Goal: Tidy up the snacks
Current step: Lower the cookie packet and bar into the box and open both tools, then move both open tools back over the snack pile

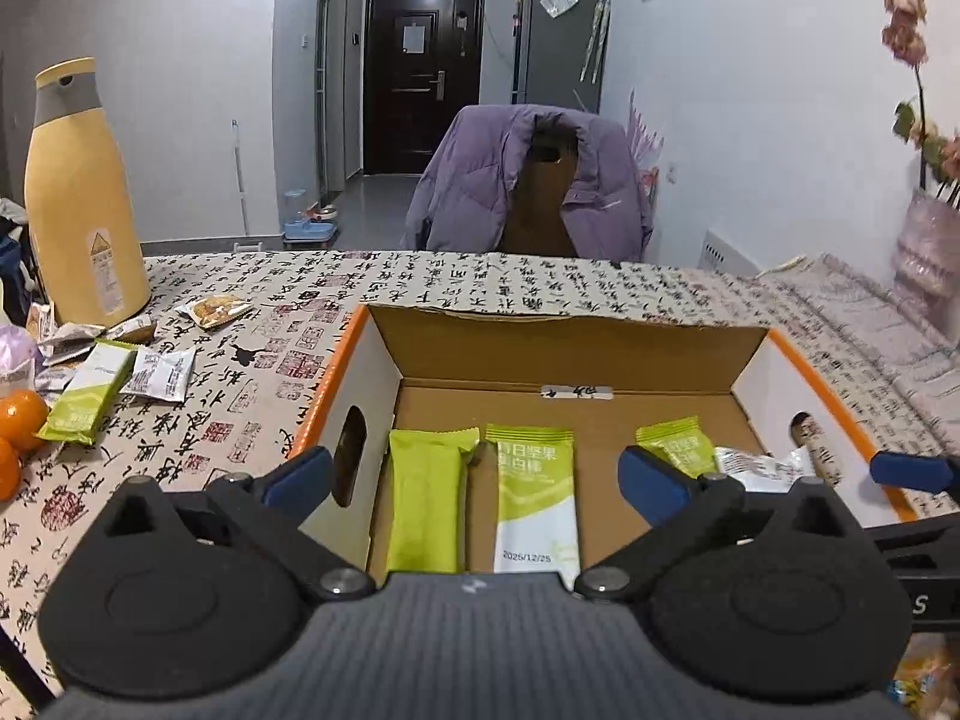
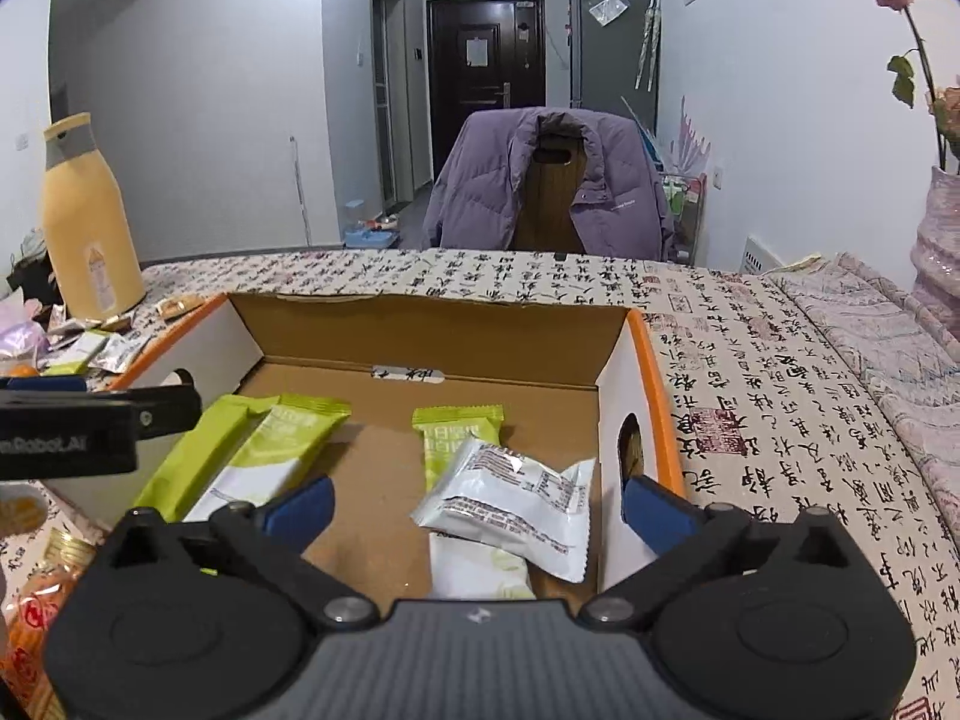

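Here both your grippers, left (image 1: 474,474) and right (image 2: 477,501), gape empty over the box (image 1: 570,354); loose packets (image 1: 117,378) crowd the table's left edge, where a careless reach could topple the bottle (image 1: 81,192).

Green-and-white snack bar (image 1: 534,498) in the cardboard box (image 1: 570,354) — Chinese print at the top reads roughly 每日坚果 蛋白棒, first character partly cut; date 2025/12/25 printed near its lower end. Second green bar (image 2: 459,438) carries the same kind of characters, half hidden under a white packet (image 2: 510,510) whose fine print is too small to read. Other gripper's black body (image 2: 66,438) shows "Robot.AI", start of the word cut off; a lone "S" on it in the left wrist view. Tablecloth (image 1: 240,360) on the surface — black calligraphy and red seal stamps, not legible. Yellow bottle (image 1: 78,192) label unreadable.
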{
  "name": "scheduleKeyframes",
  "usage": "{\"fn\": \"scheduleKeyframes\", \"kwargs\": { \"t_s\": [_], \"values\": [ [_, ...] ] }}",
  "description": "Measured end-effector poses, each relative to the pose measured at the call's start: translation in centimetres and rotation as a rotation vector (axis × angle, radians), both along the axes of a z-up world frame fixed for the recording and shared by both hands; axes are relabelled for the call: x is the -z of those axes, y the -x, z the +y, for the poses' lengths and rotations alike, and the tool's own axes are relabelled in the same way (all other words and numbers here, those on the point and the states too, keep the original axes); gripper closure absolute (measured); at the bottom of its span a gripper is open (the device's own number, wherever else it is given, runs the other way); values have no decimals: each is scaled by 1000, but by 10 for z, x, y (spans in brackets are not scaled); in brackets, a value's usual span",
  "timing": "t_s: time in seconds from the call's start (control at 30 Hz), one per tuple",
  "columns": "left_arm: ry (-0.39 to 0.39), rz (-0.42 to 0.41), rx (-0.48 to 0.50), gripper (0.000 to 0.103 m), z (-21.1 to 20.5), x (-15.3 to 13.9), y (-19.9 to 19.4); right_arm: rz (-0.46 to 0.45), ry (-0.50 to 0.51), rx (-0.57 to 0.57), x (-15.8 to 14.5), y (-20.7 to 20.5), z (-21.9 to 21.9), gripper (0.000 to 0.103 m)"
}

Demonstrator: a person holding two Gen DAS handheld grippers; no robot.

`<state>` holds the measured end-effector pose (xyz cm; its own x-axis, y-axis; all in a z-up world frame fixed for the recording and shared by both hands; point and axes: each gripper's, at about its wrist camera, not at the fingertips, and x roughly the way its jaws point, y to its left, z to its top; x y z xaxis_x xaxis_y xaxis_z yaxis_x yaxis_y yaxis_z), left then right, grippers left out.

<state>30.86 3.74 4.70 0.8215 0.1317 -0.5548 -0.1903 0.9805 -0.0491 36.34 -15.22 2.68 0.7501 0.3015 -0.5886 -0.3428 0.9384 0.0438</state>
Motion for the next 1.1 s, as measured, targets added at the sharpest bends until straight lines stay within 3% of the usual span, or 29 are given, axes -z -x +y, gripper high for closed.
{"fn": "scheduleKeyframes", "kwargs": {
  "t_s": [0.27, 0.63, 1.1],
  "values": [
    [15, -54, -1, 0, 3, -11, 36, -43, -17, 4, -10, 27, -9, 0],
    [23, -196, 41, 0, -8, -25, 119, -184, -62, -19, -28, 103, -32, 0],
    [-6, -286, 71, 0, -21, 16, 214, -291, -91, -16, -3, 203, -54, 0]
  ]
}}
